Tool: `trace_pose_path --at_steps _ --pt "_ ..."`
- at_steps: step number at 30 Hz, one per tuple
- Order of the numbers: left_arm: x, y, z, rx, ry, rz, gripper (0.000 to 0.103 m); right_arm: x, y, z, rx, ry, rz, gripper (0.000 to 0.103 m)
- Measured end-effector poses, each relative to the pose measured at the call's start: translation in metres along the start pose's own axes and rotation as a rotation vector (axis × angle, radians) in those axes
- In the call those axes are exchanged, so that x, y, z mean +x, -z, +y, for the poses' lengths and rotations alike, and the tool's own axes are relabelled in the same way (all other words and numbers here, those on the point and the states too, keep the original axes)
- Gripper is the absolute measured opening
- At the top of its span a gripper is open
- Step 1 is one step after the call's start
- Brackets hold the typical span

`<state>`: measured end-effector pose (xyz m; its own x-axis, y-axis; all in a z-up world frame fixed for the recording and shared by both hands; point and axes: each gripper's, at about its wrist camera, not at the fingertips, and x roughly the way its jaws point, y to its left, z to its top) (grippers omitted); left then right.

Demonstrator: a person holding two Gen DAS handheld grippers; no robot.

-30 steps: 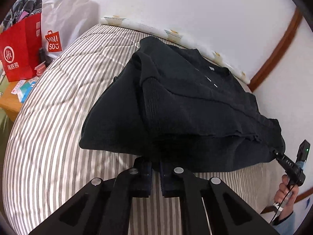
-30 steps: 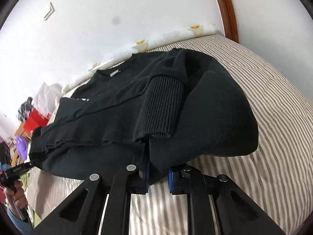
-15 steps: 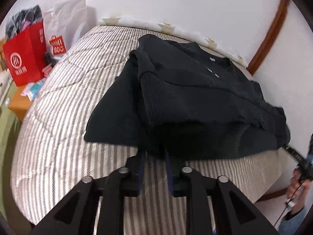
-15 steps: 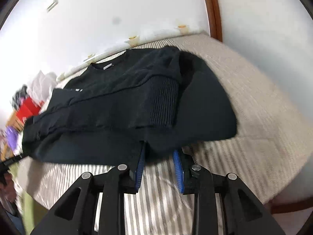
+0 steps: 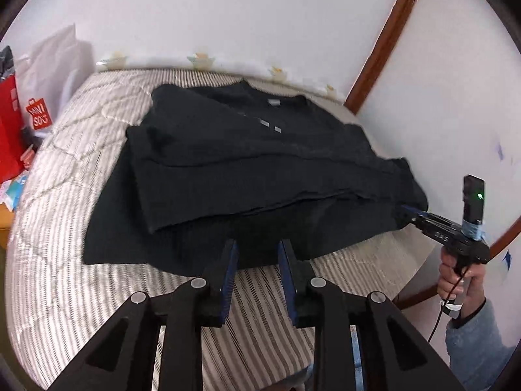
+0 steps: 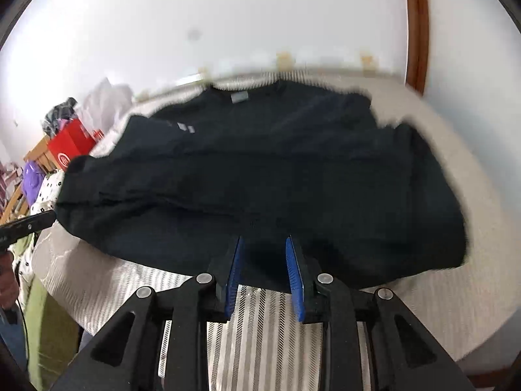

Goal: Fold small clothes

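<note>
A black knit sweater (image 5: 247,176) lies on the striped bed (image 5: 65,215), folded over with both sleeves laid across its body, neck label toward the far wall. It also shows in the right wrist view (image 6: 260,176), blurred. My left gripper (image 5: 255,247) is open, its jaws apart at the near hem with nothing held. My right gripper (image 6: 263,247) is open at the near hem further right. The right gripper also appears in the left wrist view (image 5: 420,215) by the sweater's right corner.
Red shopping bags (image 5: 9,130) and a white bag (image 5: 55,65) stand on a wooden side table left of the bed. A white wall and brown wood trim (image 5: 381,42) bound the far side. The bed's near edge drops off just behind my grippers.
Both grippers have opened and let go of the sweater's hem, then drawn back. The sweater has settled flat on the bed.
</note>
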<state>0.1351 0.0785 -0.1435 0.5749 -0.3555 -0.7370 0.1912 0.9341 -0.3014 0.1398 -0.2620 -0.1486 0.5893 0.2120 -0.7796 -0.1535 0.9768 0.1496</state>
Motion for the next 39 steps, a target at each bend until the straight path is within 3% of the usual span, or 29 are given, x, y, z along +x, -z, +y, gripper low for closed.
trace_pose_path --at_steps 7,10,12,19,23,28,32,35,39 --pt "0.031 -0.01 0.012 -0.026 0.069 0.07 0.025 0.016 -0.007 -0.015 0.067 -0.013 0.013 0.021" --pt "0.052 -0.016 0.012 -0.037 0.097 0.137 0.025 0.021 -0.011 -0.013 0.066 -0.004 0.033 0.02" --pt "0.063 -0.017 0.011 -0.034 0.078 0.155 0.025 0.024 -0.013 -0.008 0.04 0.025 0.027 0.019" --pt "0.053 -0.037 0.009 0.013 0.035 0.065 0.025 0.033 -0.034 -0.007 0.048 0.071 -0.017 0.019" --pt "0.05 -0.055 0.011 0.039 -0.03 0.004 0.025 0.045 -0.057 -0.008 0.068 0.087 -0.05 0.019" --pt "0.054 -0.08 0.015 0.053 -0.041 -0.045 0.025 0.06 -0.09 -0.015 0.102 0.091 -0.076 0.019" --pt "0.067 -0.102 0.015 0.05 -0.064 -0.066 0.025 0.072 -0.117 -0.015 0.088 0.092 -0.095 0.019" --pt "0.079 -0.115 0.024 0.02 -0.079 -0.052 0.025 0.082 -0.135 -0.013 0.053 0.145 -0.112 0.019" --pt "0.074 -0.123 0.037 -0.022 -0.06 -0.064 0.025 0.082 -0.158 -0.018 0.039 0.155 -0.121 0.023"
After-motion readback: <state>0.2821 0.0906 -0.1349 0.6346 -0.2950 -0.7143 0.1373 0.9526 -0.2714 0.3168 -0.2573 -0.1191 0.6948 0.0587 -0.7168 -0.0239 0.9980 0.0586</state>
